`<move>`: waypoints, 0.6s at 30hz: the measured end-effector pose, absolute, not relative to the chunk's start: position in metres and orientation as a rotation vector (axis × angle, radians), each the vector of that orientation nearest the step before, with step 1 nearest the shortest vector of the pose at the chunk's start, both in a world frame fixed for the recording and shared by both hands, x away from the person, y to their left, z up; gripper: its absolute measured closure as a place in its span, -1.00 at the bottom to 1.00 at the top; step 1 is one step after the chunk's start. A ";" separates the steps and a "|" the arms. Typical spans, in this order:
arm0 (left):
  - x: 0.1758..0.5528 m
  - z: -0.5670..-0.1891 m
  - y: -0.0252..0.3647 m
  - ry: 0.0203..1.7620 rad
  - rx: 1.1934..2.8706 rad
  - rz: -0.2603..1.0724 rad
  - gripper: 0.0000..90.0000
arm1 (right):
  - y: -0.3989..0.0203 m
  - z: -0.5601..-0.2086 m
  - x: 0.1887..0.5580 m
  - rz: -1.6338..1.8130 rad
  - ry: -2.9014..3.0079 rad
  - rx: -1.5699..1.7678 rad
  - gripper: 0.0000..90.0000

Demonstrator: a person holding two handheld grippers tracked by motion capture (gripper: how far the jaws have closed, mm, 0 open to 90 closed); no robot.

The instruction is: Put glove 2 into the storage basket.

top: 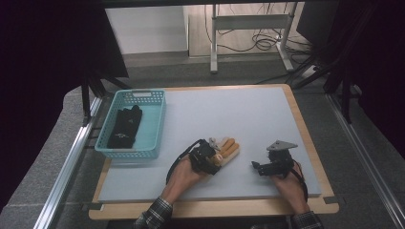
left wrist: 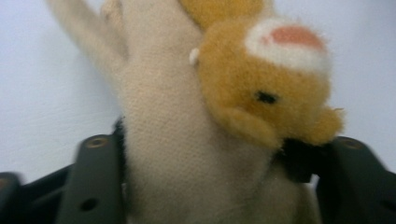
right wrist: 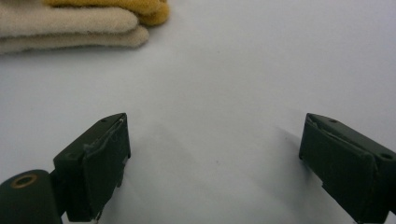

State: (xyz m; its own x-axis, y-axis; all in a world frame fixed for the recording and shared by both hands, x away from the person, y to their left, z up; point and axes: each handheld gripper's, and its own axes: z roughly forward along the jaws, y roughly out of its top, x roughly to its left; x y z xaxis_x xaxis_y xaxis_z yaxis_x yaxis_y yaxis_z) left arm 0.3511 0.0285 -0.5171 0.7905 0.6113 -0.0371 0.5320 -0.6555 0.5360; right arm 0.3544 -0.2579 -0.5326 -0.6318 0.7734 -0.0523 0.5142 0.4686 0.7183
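Observation:
A plush glove [top: 228, 147], beige with orange fingers, lies on the grey mat near the front middle. In the left gripper view the glove [left wrist: 177, 140] shows a small orange animal face, and its beige cuff is pressed between the two black jaws. My left gripper [top: 217, 155] is shut on that cuff end. My right gripper [top: 255, 166] hovers to the right of the glove, pointing left, and is apart from it. In the right gripper view the right gripper [right wrist: 215, 154] has its jaws wide open over bare mat, with the glove's fingertips [right wrist: 70, 23] at the upper left.
A turquoise basket [top: 160, 125] stands at the mat's left edge, holding a pair of black gloves [top: 125, 126]. The grey mat [top: 239, 109] sits on a wooden table. A metal stand and cables are on the floor beyond the table.

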 end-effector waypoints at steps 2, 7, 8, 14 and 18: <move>0.350 -0.517 0.029 0.854 2.441 0.191 0.07 | -0.258 -0.533 0.354 0.963 2.350 1.083 -0.81; 0.351 -0.516 0.034 0.865 2.397 0.135 0.33 | -0.258 -0.533 0.354 0.963 2.350 1.082 -0.81; 0.351 -0.516 0.034 0.865 2.397 0.135 0.34 | -0.258 -0.533 0.354 0.963 2.350 1.082 -0.81; 0.355 -0.509 0.038 0.879 2.368 0.124 0.34 | -0.258 -0.533 0.354 0.963 2.350 1.083 -0.81; 0.358 -0.499 0.043 0.897 2.344 0.138 0.34 | -0.258 -0.533 0.354 0.964 2.350 1.083 -0.81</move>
